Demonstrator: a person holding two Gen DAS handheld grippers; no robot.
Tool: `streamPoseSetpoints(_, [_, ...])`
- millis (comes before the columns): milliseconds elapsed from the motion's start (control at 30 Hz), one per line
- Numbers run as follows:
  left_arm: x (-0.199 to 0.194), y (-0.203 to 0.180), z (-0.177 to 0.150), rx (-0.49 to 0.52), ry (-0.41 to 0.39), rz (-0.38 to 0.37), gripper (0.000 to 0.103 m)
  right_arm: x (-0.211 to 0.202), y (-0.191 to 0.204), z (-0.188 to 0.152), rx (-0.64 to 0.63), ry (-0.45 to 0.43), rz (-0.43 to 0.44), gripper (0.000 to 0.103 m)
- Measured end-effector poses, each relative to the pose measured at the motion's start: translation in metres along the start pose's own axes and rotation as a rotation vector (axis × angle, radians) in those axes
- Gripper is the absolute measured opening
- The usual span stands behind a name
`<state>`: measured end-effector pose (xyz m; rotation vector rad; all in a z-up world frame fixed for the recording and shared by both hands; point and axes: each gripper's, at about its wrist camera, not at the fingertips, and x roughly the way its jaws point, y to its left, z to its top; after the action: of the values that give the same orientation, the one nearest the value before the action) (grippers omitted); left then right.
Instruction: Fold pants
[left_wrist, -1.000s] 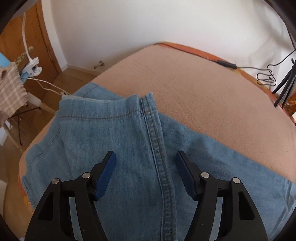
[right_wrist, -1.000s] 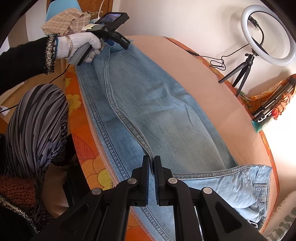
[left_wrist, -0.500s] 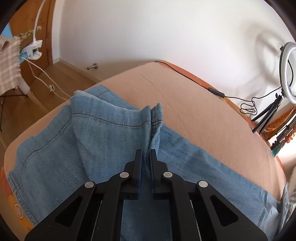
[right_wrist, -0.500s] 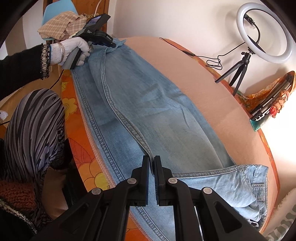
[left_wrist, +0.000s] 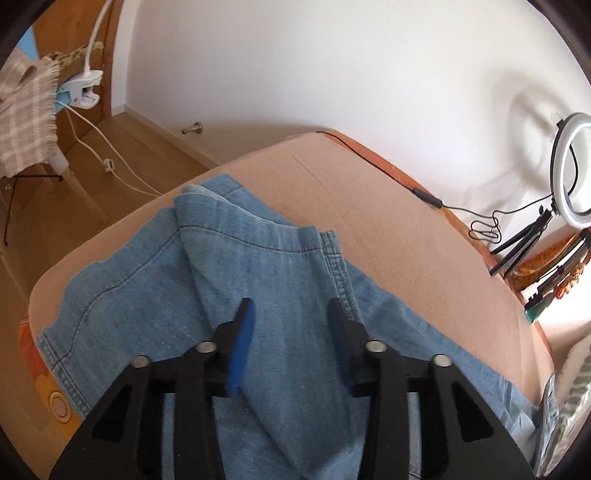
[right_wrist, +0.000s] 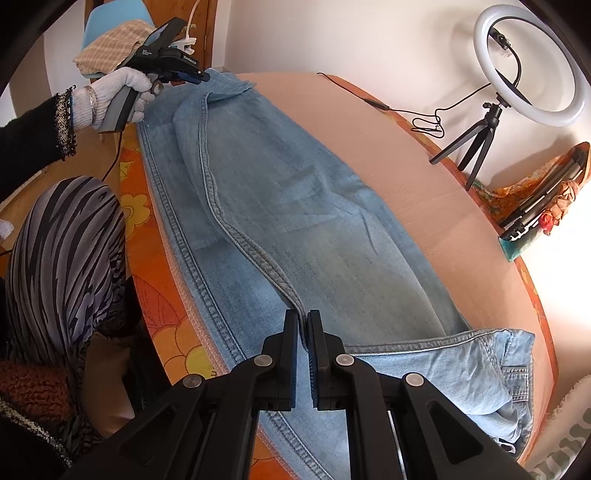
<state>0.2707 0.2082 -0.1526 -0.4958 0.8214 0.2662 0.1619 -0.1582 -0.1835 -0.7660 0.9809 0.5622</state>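
Note:
Light blue jeans (right_wrist: 295, 192) lie lengthwise on the peach-covered table (right_wrist: 369, 140), waistband at the near right. My right gripper (right_wrist: 303, 325) is shut on the thick inner seam near the crotch. At the far end a gloved hand (right_wrist: 118, 92) holds my left gripper (right_wrist: 199, 77) over the leg hems. In the left wrist view the left gripper (left_wrist: 290, 317) has its jaws opening. Rumpled denim of the jeans (left_wrist: 258, 266) lies beneath and between its blue pads (left_wrist: 240, 343), which do not press on it. The hem edge (left_wrist: 328, 240) sits just ahead.
A ring light on a tripod (right_wrist: 532, 62) and a black cable (right_wrist: 424, 122) stand at the table's far right edge. A chair with a checked cloth (left_wrist: 22, 110) is beyond the left end. The person's striped-clothed leg (right_wrist: 62, 251) is against the near left edge.
My left gripper closed on the seam by the leg hems, then opened again and shifted a little. The hem end is now rumpled. The right gripper has stayed shut and still.

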Motion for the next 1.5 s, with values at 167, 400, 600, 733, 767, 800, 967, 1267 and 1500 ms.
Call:
streamPoseSetpoints(167, [0.019,-0.046,-0.003,0.180,0.087,0.075,0.062,0.000,-0.003,-0.002,0.011,-0.003,0.010,0.004])
streamPoseSetpoints(400, [0.039,-0.068,-0.029,0.482,0.106,0.261,0.044,0.000,-0.005,-0.003,0.014,-0.018,0.013,0.004])
streamPoseSetpoints(600, [0.023,-0.038,-0.026,0.402,0.022,0.191,0.006,0.003,-0.007,-0.003,0.019,-0.030,0.017,0.005])
streamPoseSetpoints(733, [-0.009,-0.002,-0.022,0.228,-0.077,0.142,0.004,-0.001,-0.007,-0.004,0.016,-0.037,0.017,0.006])
streamPoseSetpoints(767, [-0.018,0.011,-0.025,0.169,-0.097,0.115,0.004,-0.001,-0.007,-0.004,0.018,-0.038,0.017,0.006])
streamPoseSetpoints(800, [-0.027,0.025,-0.030,0.107,-0.113,0.091,0.004,-0.002,-0.007,-0.004,0.019,-0.040,0.018,0.006])
streamPoseSetpoints(967, [-0.044,0.076,-0.060,-0.057,-0.134,-0.009,0.004,-0.002,-0.007,-0.005,0.010,-0.036,0.016,0.005])
streamPoseSetpoints(1267, [-0.046,0.053,-0.056,-0.043,-0.133,-0.062,0.051,-0.006,0.001,0.003,-0.014,-0.033,0.007,0.005])
streamPoseSetpoints(1500, [-0.002,-0.020,-0.029,0.258,0.038,0.077,0.059,-0.002,0.000,0.004,-0.014,-0.012,0.021,0.014])
